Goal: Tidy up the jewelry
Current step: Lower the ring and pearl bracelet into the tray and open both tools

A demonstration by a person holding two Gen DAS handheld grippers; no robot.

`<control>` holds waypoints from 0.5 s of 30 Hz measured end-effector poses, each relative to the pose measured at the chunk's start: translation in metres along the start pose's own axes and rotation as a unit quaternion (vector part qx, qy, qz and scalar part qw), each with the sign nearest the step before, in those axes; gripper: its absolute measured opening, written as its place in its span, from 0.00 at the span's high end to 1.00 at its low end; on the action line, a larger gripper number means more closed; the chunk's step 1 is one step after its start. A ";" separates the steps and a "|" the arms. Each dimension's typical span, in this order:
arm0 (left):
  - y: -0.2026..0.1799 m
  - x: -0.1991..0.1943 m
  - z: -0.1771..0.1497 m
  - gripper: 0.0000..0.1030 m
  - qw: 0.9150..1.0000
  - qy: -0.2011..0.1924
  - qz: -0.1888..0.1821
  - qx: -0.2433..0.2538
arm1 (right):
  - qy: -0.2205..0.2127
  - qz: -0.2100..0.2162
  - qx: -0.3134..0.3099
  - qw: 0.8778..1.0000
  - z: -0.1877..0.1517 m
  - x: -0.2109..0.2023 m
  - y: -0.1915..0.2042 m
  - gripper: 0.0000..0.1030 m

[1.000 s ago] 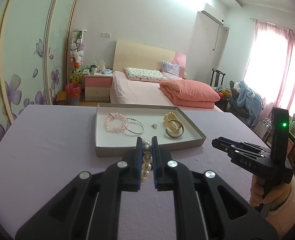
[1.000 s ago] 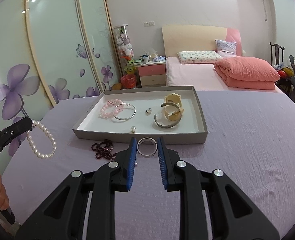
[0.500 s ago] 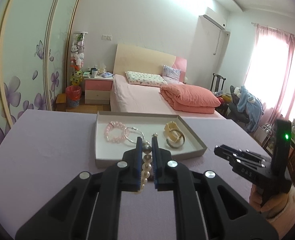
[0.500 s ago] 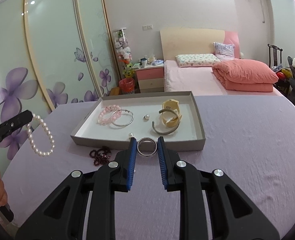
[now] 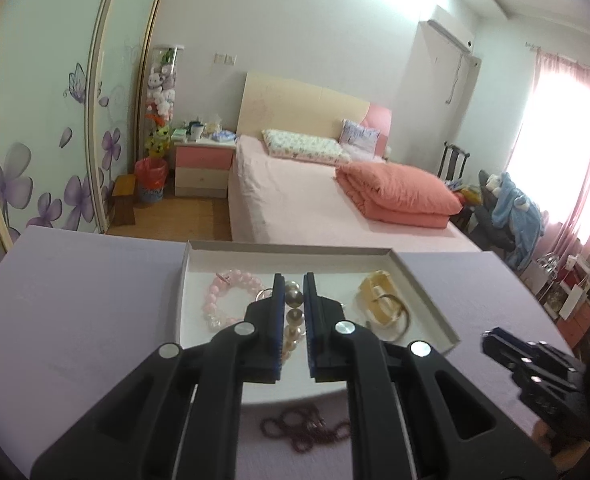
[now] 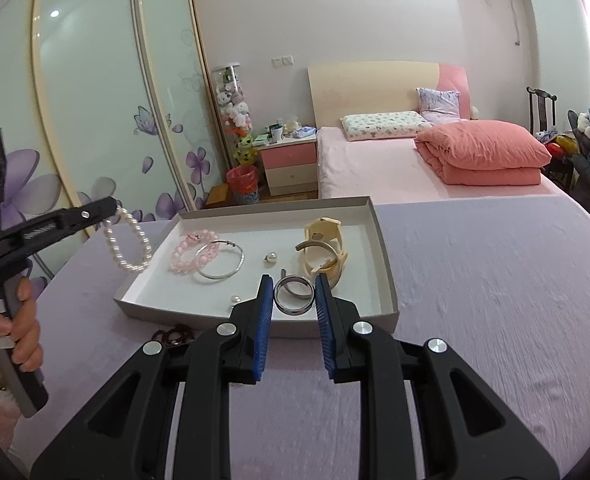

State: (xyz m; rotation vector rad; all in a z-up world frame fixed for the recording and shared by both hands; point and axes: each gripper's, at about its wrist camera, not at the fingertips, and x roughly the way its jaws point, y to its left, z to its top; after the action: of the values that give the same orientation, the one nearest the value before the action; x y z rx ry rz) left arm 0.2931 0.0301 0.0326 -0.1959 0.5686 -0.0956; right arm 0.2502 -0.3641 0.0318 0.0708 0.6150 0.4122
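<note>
A shallow grey tray (image 6: 387, 280) with a white floor lies on the purple table. It holds a pink bead bracelet (image 6: 193, 250), a silver bangle (image 6: 221, 265), a yellow watch (image 6: 325, 246), a grey cuff and small pearls. My left gripper (image 5: 293, 292) is shut on a white pearl bracelet (image 5: 293, 320) above the tray; in the right wrist view the bracelet (image 6: 129, 246) hangs by the tray's left edge. My right gripper (image 6: 293, 290) is shut on a silver ring (image 6: 293, 294) over the tray's near side.
A dark red bead string (image 5: 307, 432) lies on the table in front of the tray (image 5: 427, 300); it also shows in the right wrist view (image 6: 173, 334). A bed, a nightstand and a wardrobe stand behind the table.
Both grippers have moved forward and up over the tray, each still holding its piece. The pearl bracelet now hangs over the tray's left part.
</note>
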 end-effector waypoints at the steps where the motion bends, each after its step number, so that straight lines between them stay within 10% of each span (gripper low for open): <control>1: 0.000 0.005 0.000 0.90 1.000 0.003 0.002 0.000 | 0.001 0.000 0.001 1.000 0.001 0.002 -0.002 0.78; 8: 0.009 0.046 -0.009 0.89 0.999 0.040 0.010 -0.013 | 0.010 -0.007 0.009 1.000 -0.001 0.015 -0.011 0.78; 15: 0.022 0.029 -0.011 0.68 0.999 0.022 0.012 -0.023 | 0.011 -0.011 0.008 1.000 -0.001 0.017 -0.010 0.78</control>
State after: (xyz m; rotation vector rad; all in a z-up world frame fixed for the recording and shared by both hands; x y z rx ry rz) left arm 0.3118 0.0457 0.0036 -0.2310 0.6180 -0.0633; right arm 0.2661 -0.3666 0.0199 0.0740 0.6402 0.3866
